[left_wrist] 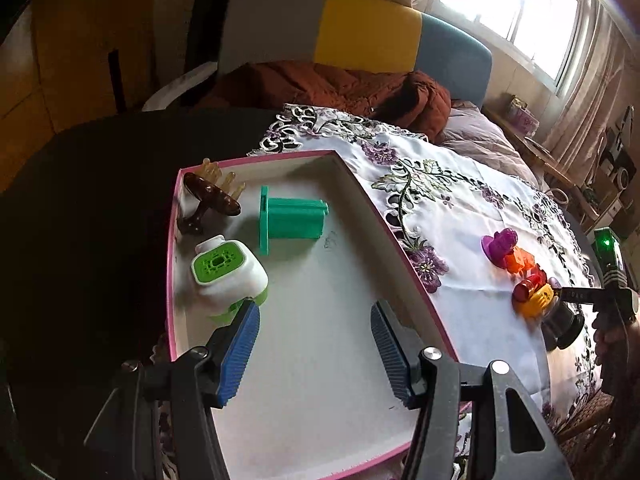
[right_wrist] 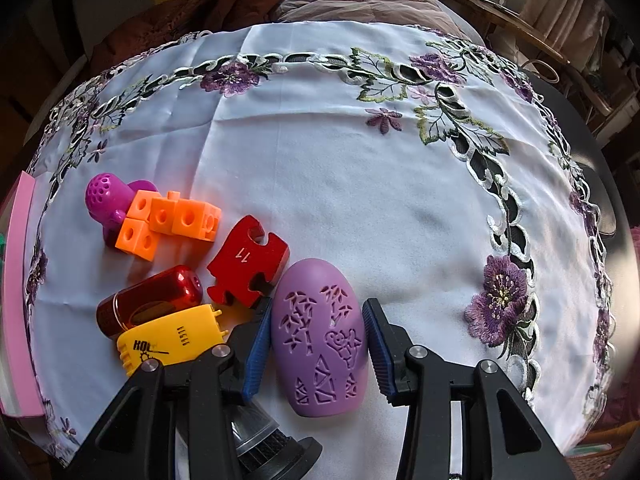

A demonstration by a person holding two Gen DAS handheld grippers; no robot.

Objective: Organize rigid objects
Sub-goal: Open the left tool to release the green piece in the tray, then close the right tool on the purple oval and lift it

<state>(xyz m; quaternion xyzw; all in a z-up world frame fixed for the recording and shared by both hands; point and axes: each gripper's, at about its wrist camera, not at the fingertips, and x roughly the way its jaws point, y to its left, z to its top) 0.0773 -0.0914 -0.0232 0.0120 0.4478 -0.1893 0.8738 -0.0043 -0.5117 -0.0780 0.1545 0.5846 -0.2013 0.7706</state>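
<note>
Below, right gripper (right_wrist: pixel 318 354) around purple egg (right_wrist: pixel 320 340) (contact unclear); left gripper (left_wrist: pixel 316 354) agape.

Embroidered white cloth (right_wrist: pixel 320 184) covers the surface. On it: matt purple egg-shaped case (right_wrist: pixel 320 340), glossy red capsule (right_wrist: pixel 152 300) beside it, plastic orange cubes (right_wrist: pixel 176 216).
</note>
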